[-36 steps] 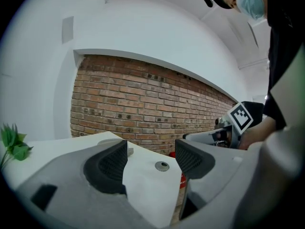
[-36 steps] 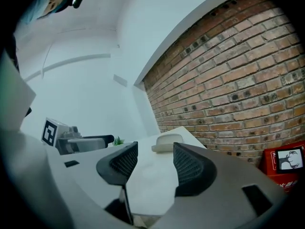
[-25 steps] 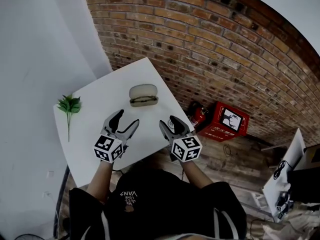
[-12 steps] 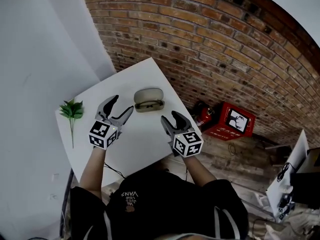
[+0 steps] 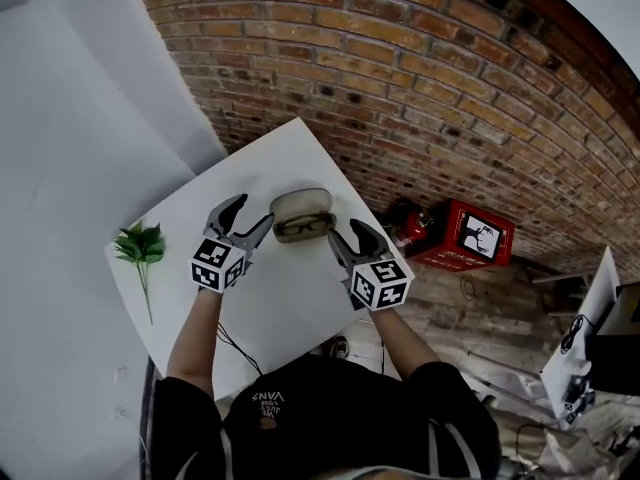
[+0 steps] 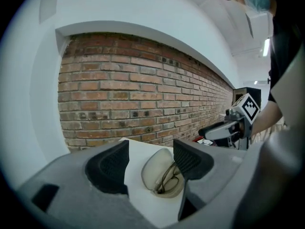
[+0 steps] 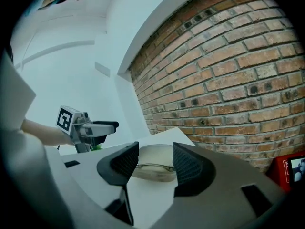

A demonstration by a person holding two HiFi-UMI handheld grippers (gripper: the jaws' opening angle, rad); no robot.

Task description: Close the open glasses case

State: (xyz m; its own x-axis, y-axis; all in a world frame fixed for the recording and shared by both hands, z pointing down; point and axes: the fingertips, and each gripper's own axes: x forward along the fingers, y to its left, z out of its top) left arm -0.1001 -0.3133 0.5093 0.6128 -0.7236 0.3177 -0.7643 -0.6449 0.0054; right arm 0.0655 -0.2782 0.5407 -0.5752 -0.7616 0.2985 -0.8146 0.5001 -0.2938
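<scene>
The beige glasses case (image 5: 302, 212) lies open near the white table's far edge, lid up, with dark-rimmed glasses in its tray. My left gripper (image 5: 248, 218) hovers just left of the case. It is open, its jaws have just been closing a little, and nothing is between its pads. My right gripper (image 5: 347, 236) is close on the case's right, also open and empty. The left gripper view shows the case (image 6: 161, 173) ahead beyond the gripper (image 6: 150, 162), with glasses showing. In the right gripper view the case (image 7: 153, 159) lies past the gripper (image 7: 151, 165).
The white table (image 5: 262, 298) stands against a brick wall (image 5: 420, 88). A small green plant sprig (image 5: 139, 248) lies at the table's left edge. On the wooden floor to the right sits a red box (image 5: 478, 236).
Both grippers have moved forward over the table toward the case. The left one now sits right beside it, and the right one has closed in from the other side.
</scene>
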